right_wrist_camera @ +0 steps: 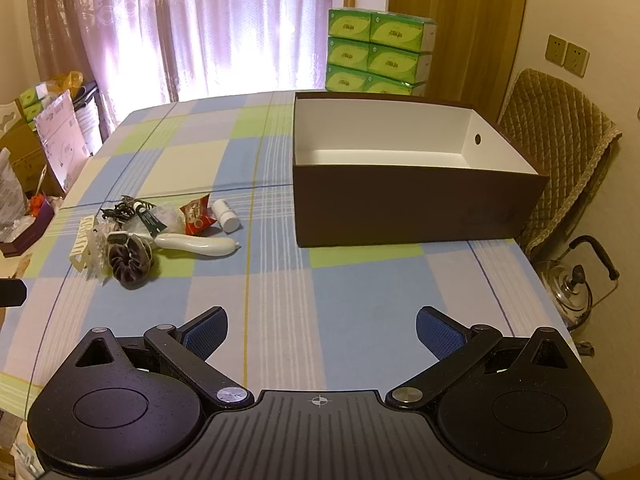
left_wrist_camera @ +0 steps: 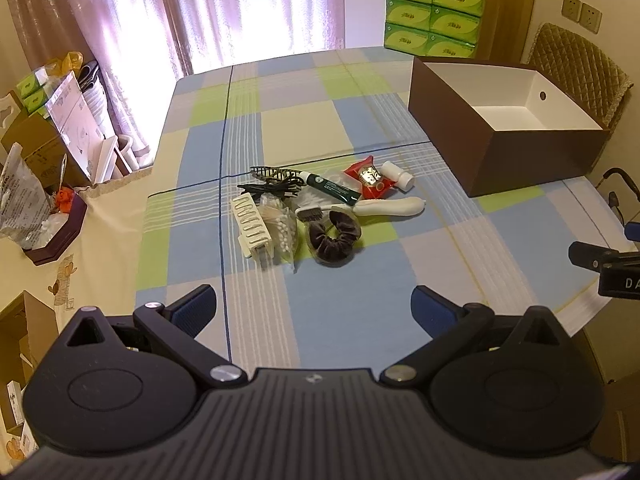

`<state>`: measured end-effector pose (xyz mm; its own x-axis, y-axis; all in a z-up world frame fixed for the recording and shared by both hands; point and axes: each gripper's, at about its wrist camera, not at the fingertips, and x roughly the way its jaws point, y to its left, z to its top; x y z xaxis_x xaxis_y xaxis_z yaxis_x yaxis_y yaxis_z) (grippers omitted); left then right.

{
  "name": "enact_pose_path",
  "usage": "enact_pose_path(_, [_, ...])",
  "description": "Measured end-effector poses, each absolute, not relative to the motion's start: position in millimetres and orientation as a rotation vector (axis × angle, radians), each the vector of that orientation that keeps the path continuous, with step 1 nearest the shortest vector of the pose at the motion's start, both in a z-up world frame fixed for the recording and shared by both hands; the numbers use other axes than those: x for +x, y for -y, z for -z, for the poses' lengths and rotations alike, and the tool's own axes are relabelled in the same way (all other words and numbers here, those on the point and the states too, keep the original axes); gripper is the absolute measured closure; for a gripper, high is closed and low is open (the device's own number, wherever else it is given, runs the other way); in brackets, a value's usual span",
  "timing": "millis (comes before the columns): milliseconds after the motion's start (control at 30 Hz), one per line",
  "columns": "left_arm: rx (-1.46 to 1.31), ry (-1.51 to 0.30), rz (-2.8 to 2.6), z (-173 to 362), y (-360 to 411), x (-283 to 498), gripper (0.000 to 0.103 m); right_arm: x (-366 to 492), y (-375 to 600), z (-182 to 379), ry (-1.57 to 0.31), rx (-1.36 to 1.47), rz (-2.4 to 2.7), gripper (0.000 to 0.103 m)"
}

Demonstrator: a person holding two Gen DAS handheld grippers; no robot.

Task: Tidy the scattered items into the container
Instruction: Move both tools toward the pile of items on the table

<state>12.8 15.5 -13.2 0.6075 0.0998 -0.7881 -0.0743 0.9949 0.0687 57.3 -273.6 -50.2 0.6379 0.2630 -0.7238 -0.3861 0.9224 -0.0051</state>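
Observation:
A heap of small items lies mid-table: a brown scrunchie (left_wrist_camera: 334, 238) (right_wrist_camera: 130, 260), a cream hair claw (left_wrist_camera: 253, 225), a bag of cotton swabs (left_wrist_camera: 283, 227), a white handled brush (left_wrist_camera: 390, 206) (right_wrist_camera: 196, 245), a green tube (left_wrist_camera: 334, 188), a red sachet (left_wrist_camera: 370, 178) (right_wrist_camera: 197, 214), a small white bottle (left_wrist_camera: 397, 175) (right_wrist_camera: 226, 214) and a black cable (left_wrist_camera: 272, 190). The brown box (left_wrist_camera: 516, 160) (right_wrist_camera: 416, 212) with a white inside stands empty to the right. My left gripper (left_wrist_camera: 314, 306) hangs open short of the heap. My right gripper (right_wrist_camera: 322, 330) is open above bare cloth, in front of the box.
The checked tablecloth (right_wrist_camera: 360, 292) covers the table. Green tissue packs (left_wrist_camera: 434, 14) (right_wrist_camera: 376, 54) are stacked behind the box. A quilted chair back (right_wrist_camera: 560, 160) and a metal kettle (right_wrist_camera: 576, 288) sit at the right. Boxes and bags (left_wrist_camera: 48, 152) crowd the left side.

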Motion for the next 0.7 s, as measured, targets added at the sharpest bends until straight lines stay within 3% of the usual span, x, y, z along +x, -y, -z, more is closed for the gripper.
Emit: enact_pose_path(700, [0.026, -0.927, -0.127, 17, -22, 21, 0.001, 73, 262, 54, -0.811, -0.185, -0.410, 0.000])
